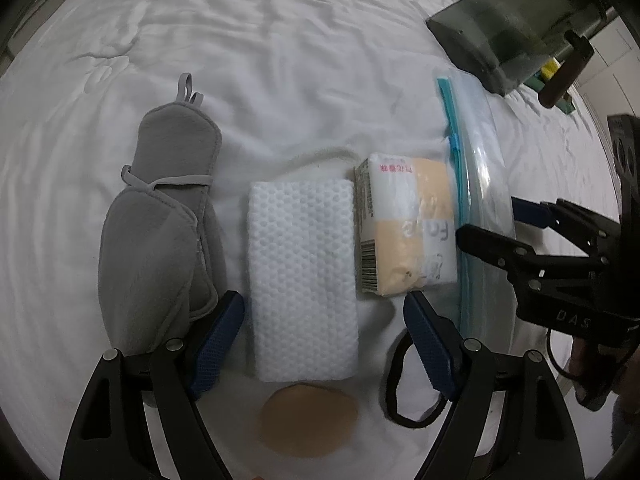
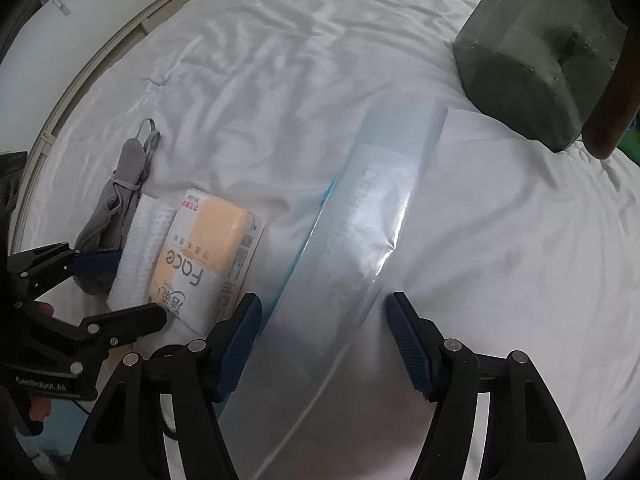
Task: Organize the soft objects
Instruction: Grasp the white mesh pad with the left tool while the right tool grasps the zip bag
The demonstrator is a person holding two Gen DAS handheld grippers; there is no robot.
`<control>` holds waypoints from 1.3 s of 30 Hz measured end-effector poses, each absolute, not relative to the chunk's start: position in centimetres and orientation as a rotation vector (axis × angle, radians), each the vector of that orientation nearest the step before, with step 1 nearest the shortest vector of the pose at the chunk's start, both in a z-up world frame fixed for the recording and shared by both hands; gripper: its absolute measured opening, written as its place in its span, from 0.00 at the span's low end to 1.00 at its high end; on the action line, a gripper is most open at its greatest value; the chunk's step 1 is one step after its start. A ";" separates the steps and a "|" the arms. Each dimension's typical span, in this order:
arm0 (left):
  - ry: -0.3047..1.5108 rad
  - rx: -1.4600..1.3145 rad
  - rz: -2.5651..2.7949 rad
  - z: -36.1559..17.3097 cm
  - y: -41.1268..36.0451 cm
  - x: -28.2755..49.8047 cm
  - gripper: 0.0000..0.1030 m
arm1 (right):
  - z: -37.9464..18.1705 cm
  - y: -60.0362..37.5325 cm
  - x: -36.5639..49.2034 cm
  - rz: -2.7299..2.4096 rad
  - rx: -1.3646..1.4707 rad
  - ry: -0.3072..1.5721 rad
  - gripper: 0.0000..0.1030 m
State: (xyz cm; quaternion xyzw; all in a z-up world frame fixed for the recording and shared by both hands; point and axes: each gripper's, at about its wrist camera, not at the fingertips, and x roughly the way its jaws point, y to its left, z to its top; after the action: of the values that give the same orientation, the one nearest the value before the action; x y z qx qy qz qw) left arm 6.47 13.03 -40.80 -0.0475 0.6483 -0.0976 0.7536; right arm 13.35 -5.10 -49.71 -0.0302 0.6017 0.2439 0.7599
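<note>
On a white bedsheet lie a grey eye mask, a white dotted cloth pad, a wrapped tissue pack printed "Face", a tan round puff, a black hair band and a clear zip bag with a teal seal. My left gripper is open above the pad, its fingers either side of it. My right gripper is open above the zip bag, empty. The mask, pad and pack also show in the right wrist view.
A dark translucent box stands at the far right of the bed; it also shows in the right wrist view. A brown post rises next to it. The bed's edge rail curves along the left.
</note>
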 end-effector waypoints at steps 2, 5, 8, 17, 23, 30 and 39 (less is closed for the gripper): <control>1.419 -0.089 -0.206 -41.0 13.1 6.5 0.70 | -49.9 -4.9 13.5 0.527 -0.067 1.313 0.63; 1.425 -0.070 -0.193 -41.3 12.8 6.6 0.65 | -50.2 -4.6 13.7 0.519 -0.073 1.321 0.60; 1.426 -0.032 -0.177 -41.6 12.4 6.6 0.59 | -50.5 -4.3 13.8 0.508 -0.074 1.330 0.55; 1.400 -0.029 -0.146 -41.7 12.5 6.5 0.31 | -50.3 -3.8 13.5 0.526 -0.070 1.315 0.13; 1.377 -0.038 -0.143 -41.1 12.4 6.3 0.14 | -49.5 -4.6 12.7 0.554 -0.051 1.277 0.05; 1.337 -0.054 -0.102 -39.7 12.1 6.1 0.13 | -48.4 -5.6 12.0 0.629 -0.031 1.254 0.02; 1.308 -0.062 -0.068 -37.4 10.9 5.7 0.13 | -46.1 -9.1 11.6 0.714 0.052 1.223 0.02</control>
State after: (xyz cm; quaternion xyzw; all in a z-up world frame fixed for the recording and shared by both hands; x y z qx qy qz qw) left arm 5.67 10.95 -37.37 -0.0288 0.6082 -0.0317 0.7926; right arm 11.59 -9.05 -46.13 0.0238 0.5614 0.3280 0.7594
